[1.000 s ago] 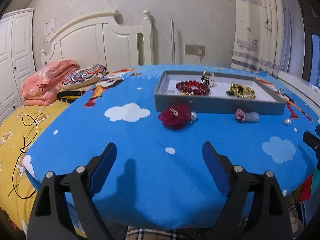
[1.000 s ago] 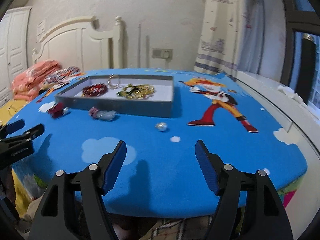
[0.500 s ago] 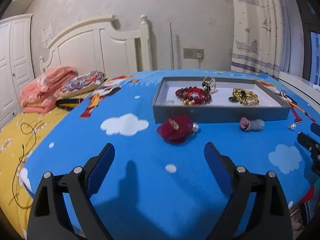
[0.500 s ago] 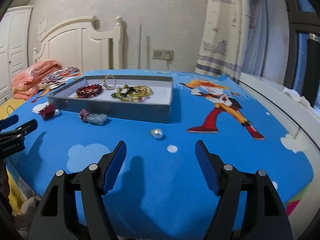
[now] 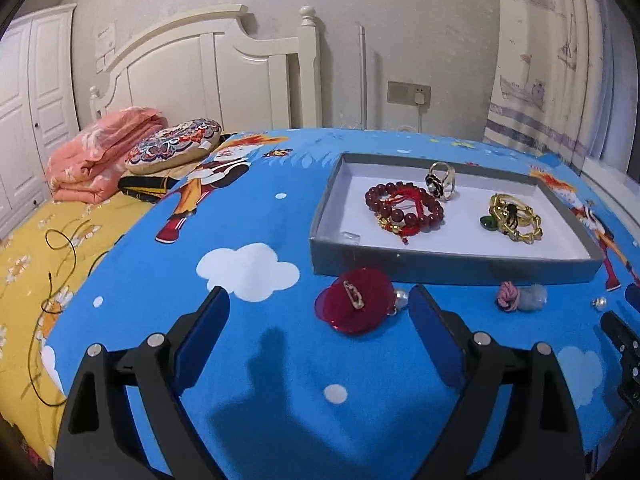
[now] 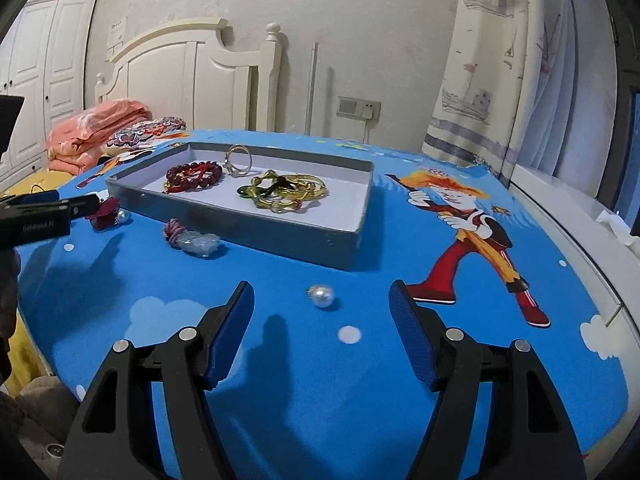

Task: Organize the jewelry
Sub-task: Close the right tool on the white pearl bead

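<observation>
Both claws have closed in on the table since the earlier frames; the tray and loose pieces sit larger and lower in each view. Right claw's jaws have just narrowed a little, with nothing between them.

Left claw (image 5: 318,322): released, jaws wide, hovering over the blue cartoon cloth on the table (image 5: 280,360). Red disc brooch (image 5: 354,300) with its attached pearl lies just ahead, between the fingertips' line and the gray tray (image 5: 440,268), apart from both pads.

Right claw (image 6: 322,322): released, empty. Loose pearl (image 6: 321,295) lies on the cloth just ahead of the gap, roughly centred, touching neither pad.

Pink knot with pale blue stone (image 6: 192,238) lies beside the tray's near wall, well left of the right claw.

Inside the tray: red bead bracelet (image 5: 404,208), ring with black flower (image 5: 440,180) behind it, gold bangles with green stone (image 5: 514,218) to the right.

Left claw's tip shows at the left edge of the right view, near the brooch.
</observation>
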### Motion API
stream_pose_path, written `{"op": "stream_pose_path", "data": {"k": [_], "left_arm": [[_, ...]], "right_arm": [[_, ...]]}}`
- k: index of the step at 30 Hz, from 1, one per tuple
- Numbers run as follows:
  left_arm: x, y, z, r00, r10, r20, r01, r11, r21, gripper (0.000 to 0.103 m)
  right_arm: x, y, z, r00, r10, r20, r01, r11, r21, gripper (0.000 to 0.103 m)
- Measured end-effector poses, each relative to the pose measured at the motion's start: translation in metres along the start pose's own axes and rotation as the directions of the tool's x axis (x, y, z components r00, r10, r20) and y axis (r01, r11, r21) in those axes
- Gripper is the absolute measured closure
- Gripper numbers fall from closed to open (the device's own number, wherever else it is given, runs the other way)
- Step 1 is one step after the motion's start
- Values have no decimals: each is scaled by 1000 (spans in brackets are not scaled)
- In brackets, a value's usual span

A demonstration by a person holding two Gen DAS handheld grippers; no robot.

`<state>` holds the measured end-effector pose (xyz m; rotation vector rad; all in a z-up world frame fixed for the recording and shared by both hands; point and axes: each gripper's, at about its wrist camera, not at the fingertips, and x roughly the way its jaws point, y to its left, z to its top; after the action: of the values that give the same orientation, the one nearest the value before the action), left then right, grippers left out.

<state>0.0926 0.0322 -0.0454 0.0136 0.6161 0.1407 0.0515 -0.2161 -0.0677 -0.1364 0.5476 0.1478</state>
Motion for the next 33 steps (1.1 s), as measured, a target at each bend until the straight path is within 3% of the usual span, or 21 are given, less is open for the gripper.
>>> {"op": "stream_pose_path", "data": {"k": [6,12,22,25,26,33], "left_arm": [[1,-6,2,1000,6,-21,-5,1000,22,15],[2,-5,6,1000,20,-22,-19,1000,5,15],[-2,-22,1,999,-24,-23,25,999,29,15],[-7,-28,1,999,-44,-11,45,999,28,15],[-9,-32,1,998,-55,-6,55,998,37,15],[-13,-67,-1,988,-156,-16,157,984,83,15]], "right_arm": [[5,-7,-3,999,34,-20,-34,999,31,43],[18,-7,5,993,66,-98,-60,996,67,65],[24,0,6,994,24,-107,-23,1000,11,79],[26,1,7,994,24,-105,-24,1000,6,81],[25,1,6,994,26,-104,-26,1000,4,88],[17,4,1,996,52,-79,-53,998,-16,88]]}}
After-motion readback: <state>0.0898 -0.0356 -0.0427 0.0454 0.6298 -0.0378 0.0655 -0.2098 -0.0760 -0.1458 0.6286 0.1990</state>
